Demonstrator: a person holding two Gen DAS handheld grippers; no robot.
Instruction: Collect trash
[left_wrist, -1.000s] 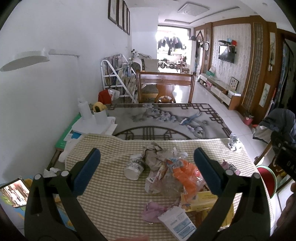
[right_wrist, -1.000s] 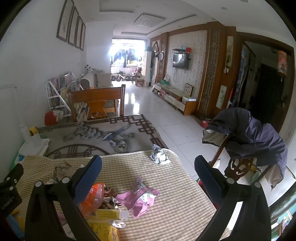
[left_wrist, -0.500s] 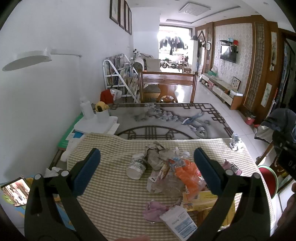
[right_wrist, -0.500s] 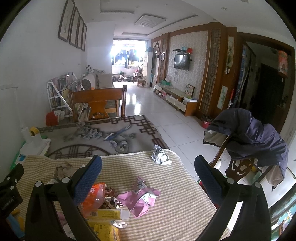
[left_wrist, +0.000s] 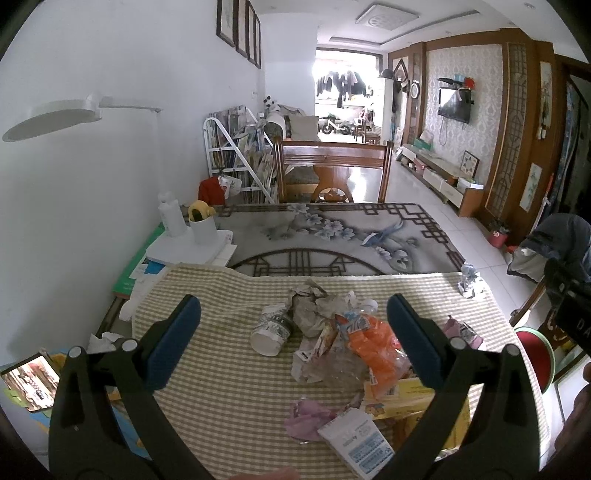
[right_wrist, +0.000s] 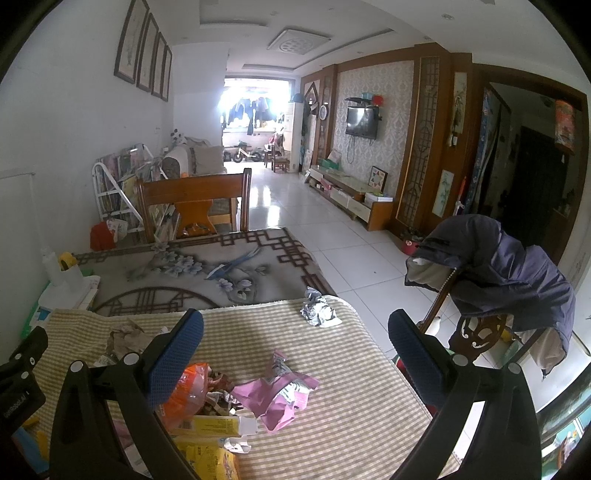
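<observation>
Little has shifted over the last second: both views have drifted only slightly, and the litter lies where it lay. The left gripper (left_wrist: 293, 325) hangs above the checked surface (left_wrist: 207, 295) with its jaws spread wide, holding nothing and touching nothing. The right gripper (right_wrist: 295, 350) is likewise wide open and empty, hovering over the surface's 3 o'clock side. Between the left gripper's blue pads (left_wrist: 173, 343) sits the trash heap (left_wrist: 332, 332): a tipped white paper cup (left_wrist: 271, 330) at 9 o'clock of the heap, crumpled grey-brown paper (left_wrist: 312, 308) at 12 o'clock, an orange plastic wrapper (left_wrist: 373, 341) at 3 o'clock, and a white printed packet (left_wrist: 356, 443) beside a pink scrap (left_wrist: 306, 417) at 6 o'clock. From the right wrist, a torn pink wrapper (right_wrist: 280, 393) lies flat mid-surface, and a crumpled silver-white wad (right_wrist: 317, 312) rests apart at 12 o'clock, near the surface's far edge.
</observation>
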